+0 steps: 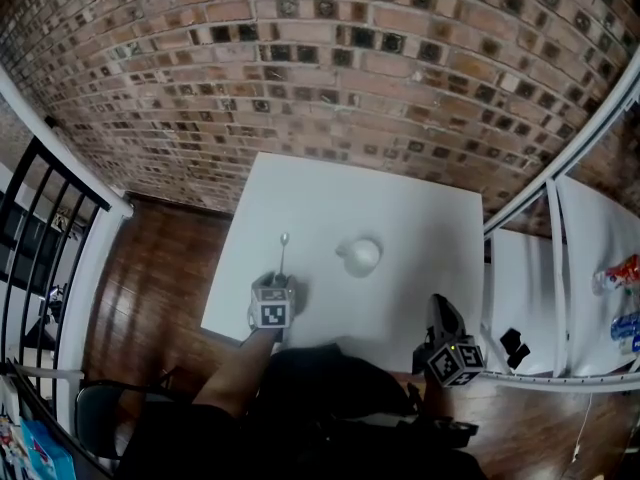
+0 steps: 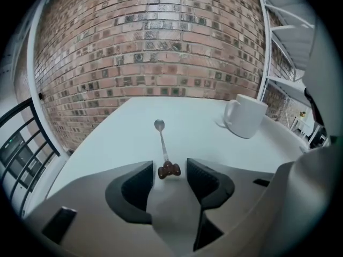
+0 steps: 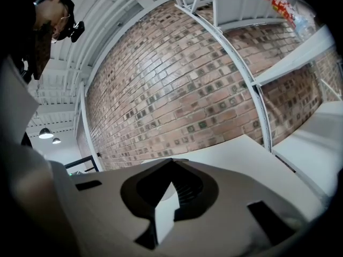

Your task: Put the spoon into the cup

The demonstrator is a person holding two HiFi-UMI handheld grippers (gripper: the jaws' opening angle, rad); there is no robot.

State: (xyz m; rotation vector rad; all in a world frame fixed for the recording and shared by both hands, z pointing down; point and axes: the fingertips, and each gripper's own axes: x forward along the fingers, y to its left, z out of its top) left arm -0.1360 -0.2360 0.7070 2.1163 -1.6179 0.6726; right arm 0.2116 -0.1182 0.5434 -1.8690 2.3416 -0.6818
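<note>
The slim silvery metal spoon with a lumpy dark-brown knob on its handle end [image 2: 162, 141] lies flat on the square white table [image 1: 400, 208]. Its bowl points to the far side and its knob to the near side. It is left of the white ceramic handled cup [image 2: 245, 115] and apart from it.

I judge the spoon light and stiff. Its shaft is thin and smooth, so it could slip or pivot if pinched there. The knob is thicker and bumpier and looks the better place to take hold (it is also the end nearest the jaws).

The left gripper [image 2: 169, 164] is tilted down at the table with its jaws apart. The knob sits in the gap at their tips, and neither pad presses on it.

The right gripper [image 3: 171, 162] is at the near right edge of the table. Its jaws meet at the tips with nothing between them.

The cup stands upright with its mouth open and its handle turned left towards the spoon. The table between spoon and cup is bare, so nothing blocks the way across.

A brick wall [image 1: 330, 58] rises on the far side. A white shelf rack [image 1: 560, 268] with coloured packets stands to the right, well clear of the work.
</note>
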